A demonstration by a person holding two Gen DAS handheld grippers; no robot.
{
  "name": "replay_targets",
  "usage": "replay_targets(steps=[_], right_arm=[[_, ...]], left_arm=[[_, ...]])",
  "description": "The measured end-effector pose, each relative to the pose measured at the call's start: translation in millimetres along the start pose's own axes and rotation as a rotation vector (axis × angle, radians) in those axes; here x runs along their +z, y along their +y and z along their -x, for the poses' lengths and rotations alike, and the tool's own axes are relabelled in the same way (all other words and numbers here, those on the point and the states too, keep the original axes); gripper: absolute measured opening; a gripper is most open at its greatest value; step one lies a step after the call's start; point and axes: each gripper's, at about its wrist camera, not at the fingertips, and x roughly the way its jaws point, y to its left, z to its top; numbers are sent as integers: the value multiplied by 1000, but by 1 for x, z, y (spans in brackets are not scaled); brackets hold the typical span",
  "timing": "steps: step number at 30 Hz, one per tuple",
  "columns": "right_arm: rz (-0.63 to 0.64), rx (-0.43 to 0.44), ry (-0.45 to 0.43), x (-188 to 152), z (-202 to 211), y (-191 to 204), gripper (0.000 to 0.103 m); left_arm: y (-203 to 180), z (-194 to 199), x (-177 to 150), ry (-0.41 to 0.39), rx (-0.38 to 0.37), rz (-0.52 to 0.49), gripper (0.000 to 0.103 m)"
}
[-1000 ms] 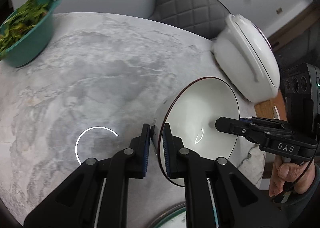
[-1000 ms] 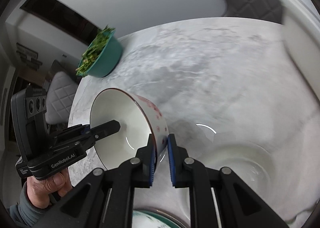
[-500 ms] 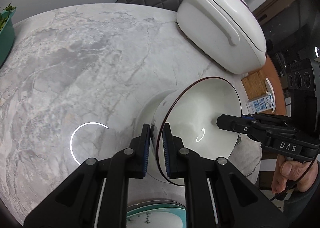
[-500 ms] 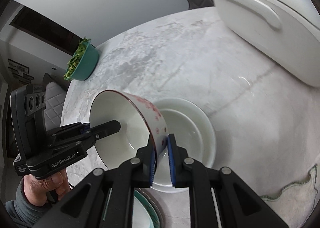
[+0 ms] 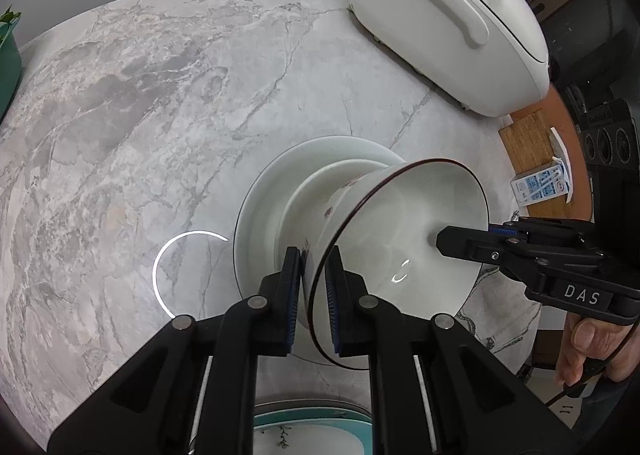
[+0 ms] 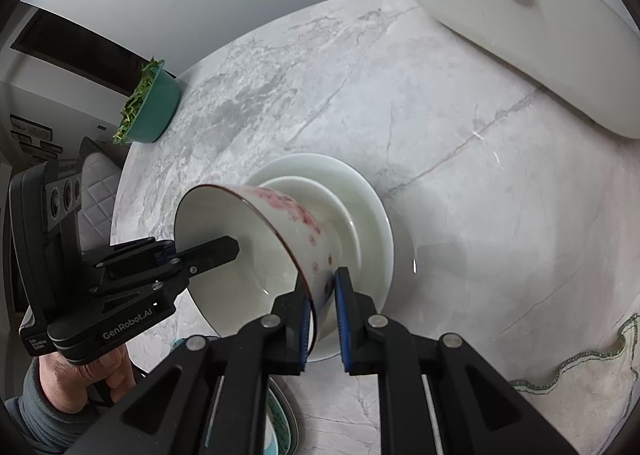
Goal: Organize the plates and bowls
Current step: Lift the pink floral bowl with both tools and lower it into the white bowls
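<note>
A white bowl (image 5: 400,223) with pink flowers (image 6: 296,211) and a dark rim is held between both grippers. My left gripper (image 5: 312,287) is shut on its near rim in the left wrist view. On the opposite rim my right gripper (image 6: 322,287) is shut too. Each gripper shows in the other's view: the right gripper (image 5: 460,243) and the left gripper (image 6: 228,247). The bowl's base is down at a small white dish (image 5: 304,195) that lies on a larger white plate (image 5: 256,223). Contact with the dish is hidden.
A white rice cooker (image 5: 452,15) stands at the back right. A teal bowl of greens (image 6: 152,111) is at the far left edge. A teal-rimmed plate (image 5: 312,431) lies close below the grippers. A cloth (image 6: 580,395) lies at the right, and a small carton (image 5: 540,185) sits off the table's edge.
Both grippers carried the bowl across the marble table, away from the teal bowl, toward the rice cooker. The white plate stack has come into view beneath the bowl, which is lower.
</note>
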Motion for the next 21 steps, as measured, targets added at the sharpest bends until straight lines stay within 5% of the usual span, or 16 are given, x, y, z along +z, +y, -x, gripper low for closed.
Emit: replay_targets(steps=[21], right_arm=[[49,-93,25,13,-11,5,10]], left_arm=[[5,-8,5,-19,6,37,14]])
